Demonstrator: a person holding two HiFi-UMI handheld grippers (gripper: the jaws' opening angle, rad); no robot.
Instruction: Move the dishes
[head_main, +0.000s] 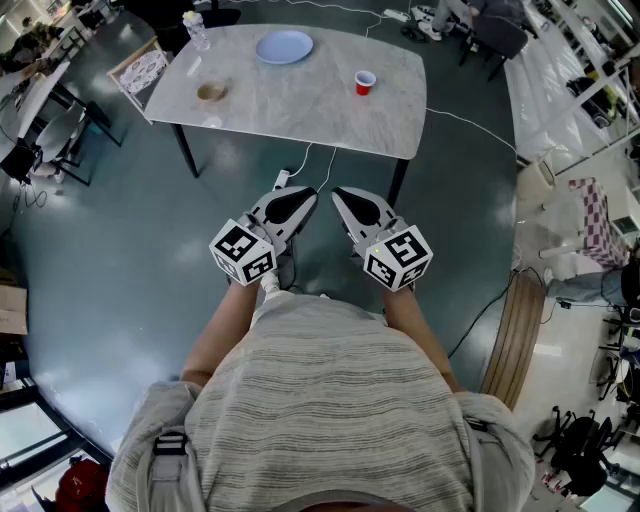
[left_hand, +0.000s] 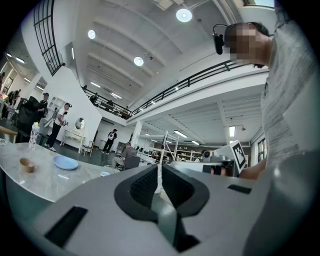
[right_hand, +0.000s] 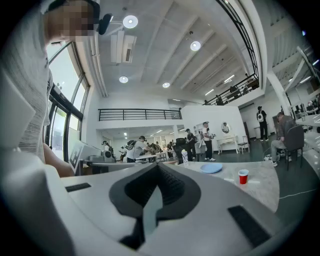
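Head view: a pale-blue round plate (head_main: 284, 47) lies flat at upper centre on the marble table (head_main: 300, 120); being circular, it has no long axis. A tan bowl (head_main: 211, 92) at lower left of it and a red cup (head_main: 366, 83) at lower right stand mouth-up. Left gripper (head_main: 303, 194) and right gripper (head_main: 341, 194), mid-frame, well apart from the dishes: jaws closed together, empty.

Marble table (head_main: 300, 100), water bottle (head_main: 197, 30) at its corner, grey-green floor (head_main: 100, 260)
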